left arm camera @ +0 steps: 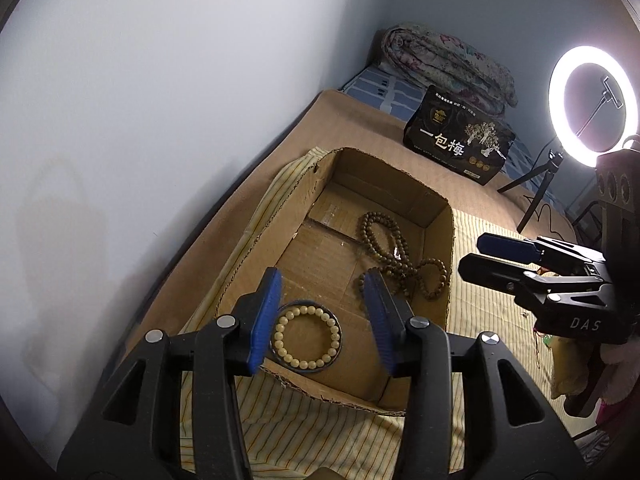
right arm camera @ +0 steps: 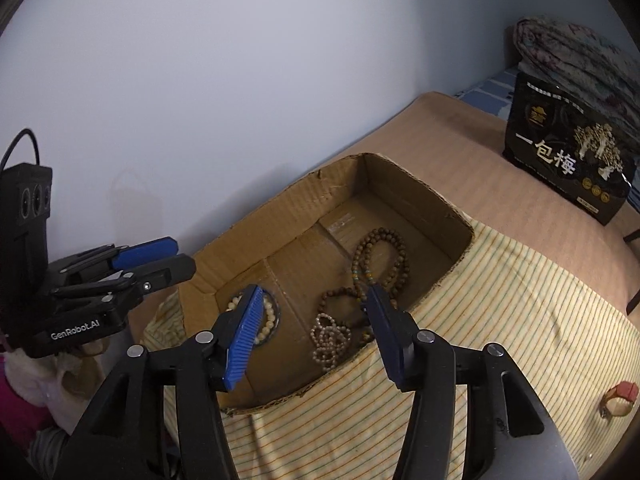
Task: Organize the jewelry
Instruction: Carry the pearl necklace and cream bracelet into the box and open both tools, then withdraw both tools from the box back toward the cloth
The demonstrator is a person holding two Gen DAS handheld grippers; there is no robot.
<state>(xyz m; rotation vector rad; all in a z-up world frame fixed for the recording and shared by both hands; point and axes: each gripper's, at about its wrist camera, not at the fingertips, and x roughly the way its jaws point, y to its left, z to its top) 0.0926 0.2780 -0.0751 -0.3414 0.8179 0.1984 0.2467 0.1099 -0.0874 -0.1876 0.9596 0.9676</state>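
A shallow cardboard box point(left arm camera: 436, 264) point(right arm camera: 280, 216) lies on a striped cloth. Inside it are a cream bead bracelet point(left arm camera: 306, 334) point(right arm camera: 269, 320) within a dark ring, a long brown bead necklace point(left arm camera: 394, 256) point(right arm camera: 384, 256) and a coiled pale bead strand point(right arm camera: 330, 340). My left gripper point(left arm camera: 324, 280) is open and empty, held above the cream bracelet. My right gripper point(right arm camera: 316, 296) is open and empty above the box's near side; it also shows in the left wrist view point(left arm camera: 476, 252). A red and tan ring point(right arm camera: 620, 398) lies on the cloth to the right.
A black snack bag point(left arm camera: 456, 136) point(right arm camera: 568, 156) stands behind the box on the brown blanket point(left arm camera: 360, 128). A lit ring light point(left arm camera: 588, 112) on a tripod stands at the right. A folded floral quilt point(left arm camera: 448, 64) lies at the back. A white wall runs along the left.
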